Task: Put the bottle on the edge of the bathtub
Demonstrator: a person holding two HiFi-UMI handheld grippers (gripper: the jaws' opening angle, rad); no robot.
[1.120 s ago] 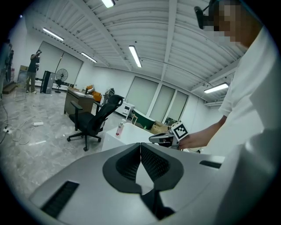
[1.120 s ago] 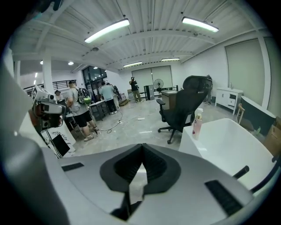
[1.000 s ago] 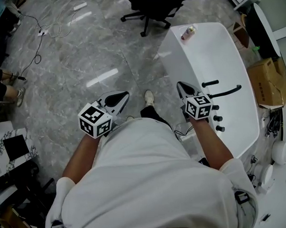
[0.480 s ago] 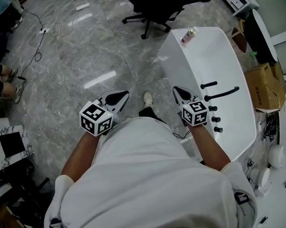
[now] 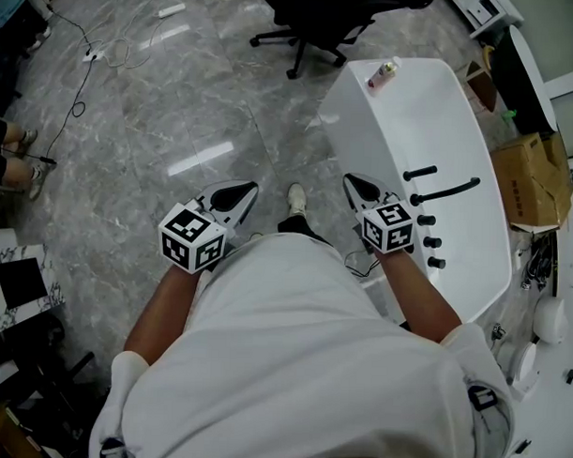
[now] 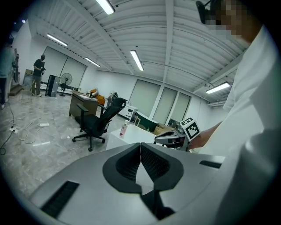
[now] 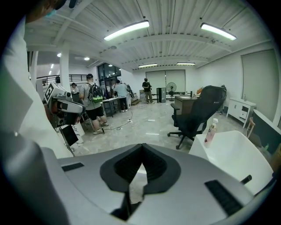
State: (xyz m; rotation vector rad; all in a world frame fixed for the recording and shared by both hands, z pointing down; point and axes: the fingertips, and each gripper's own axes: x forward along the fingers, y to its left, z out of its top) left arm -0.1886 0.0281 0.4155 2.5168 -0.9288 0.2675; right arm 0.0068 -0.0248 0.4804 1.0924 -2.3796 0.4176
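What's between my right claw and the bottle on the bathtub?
Only bare white bathtub rim lies between right claw and bottle, shown in the head view.

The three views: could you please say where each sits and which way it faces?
Head view: on the person's head, looking steeply down at floor and bathtub; shows shirt, forearms, left hand-held gripper, right hand-held gripper.
Left gripper view: on the left hand-held gripper, facing the office chair; shows its shut jaws, the shirt.
Right gripper view: on the right one, facing that chair too; shows its shut jaws.
Shared: both gripper views see the bottle on the bathtub.
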